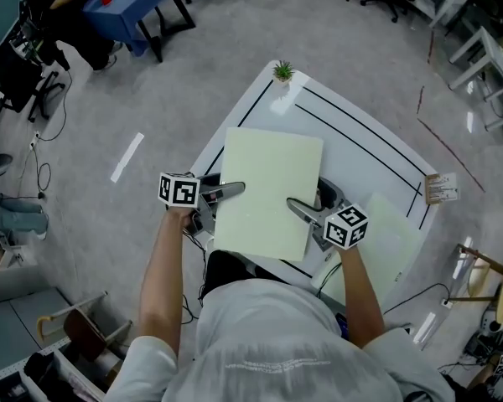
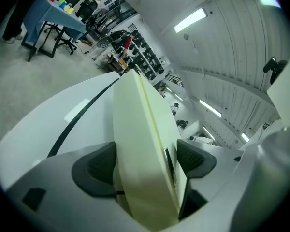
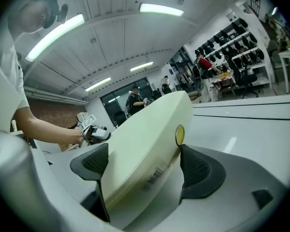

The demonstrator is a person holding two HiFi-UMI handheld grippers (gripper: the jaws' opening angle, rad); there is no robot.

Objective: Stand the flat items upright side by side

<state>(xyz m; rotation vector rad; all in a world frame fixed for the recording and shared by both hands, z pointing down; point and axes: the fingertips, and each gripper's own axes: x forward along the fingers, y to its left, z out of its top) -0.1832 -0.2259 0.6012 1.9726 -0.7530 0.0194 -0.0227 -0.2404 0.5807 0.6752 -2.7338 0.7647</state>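
With my left gripper (image 1: 231, 190) and right gripper (image 1: 302, 212) each spread wide and clamped on opposite edges of the pale green flat item (image 1: 268, 187), held tilted above the white table (image 1: 365, 145), I judge that uneven rolling could twist it loose and drop it onto that table.

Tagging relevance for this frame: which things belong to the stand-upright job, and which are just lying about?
Job: board, gripped in the jaws of the left gripper and right gripper; second board, flat on the table.
Lying about: plant; tag; blue table behind.
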